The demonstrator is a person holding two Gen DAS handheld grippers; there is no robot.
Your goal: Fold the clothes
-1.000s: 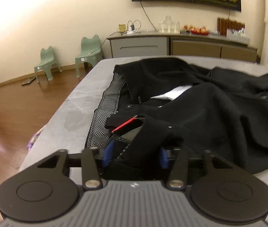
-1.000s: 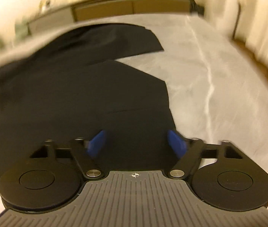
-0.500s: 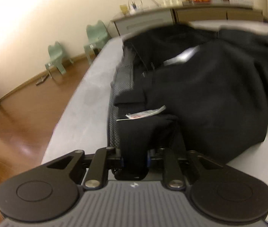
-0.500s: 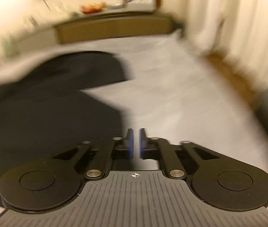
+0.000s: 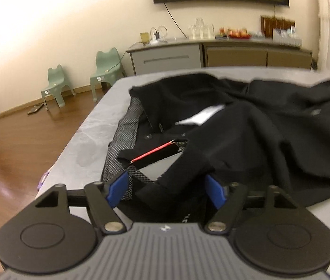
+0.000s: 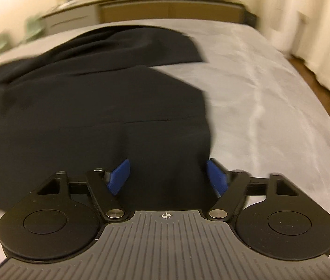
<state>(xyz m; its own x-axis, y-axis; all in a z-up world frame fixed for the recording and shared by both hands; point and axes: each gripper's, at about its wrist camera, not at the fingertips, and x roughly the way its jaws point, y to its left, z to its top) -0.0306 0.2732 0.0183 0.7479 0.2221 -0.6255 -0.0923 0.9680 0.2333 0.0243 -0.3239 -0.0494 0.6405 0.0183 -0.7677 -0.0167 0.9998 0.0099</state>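
**On the grey table: both grippers letting go of the black garment**

Across the grey table (image 5: pixel 90 126) lies the black garment (image 5: pixel 269 140), rumpled, with its checked lining (image 5: pixel 120 144) and a red-edged label (image 5: pixel 153 151) turned up at the end nearest the green chairs (image 5: pixel 104 67).

The left gripper (image 5: pixel 167 186) sits low at that same end. Its blue fingers (image 5: pixel 118 186) stand apart and are opening; a twisted fold of the garment lies between them, but the pads do not seem to press it.

The right gripper (image 6: pixel 167 175) is at the garment's other end, over a flat black panel whose edge meets bare table. Its fingers are also apart and opening, with cloth between them, not pinched as far as this blurred view shows.

By my reading, the step in hand is a release after arranging the garment, not yet a fold. The next move likely calls for flattening the bunched lining end, then taking firm pinches on two edges so one half can be carried over the other.
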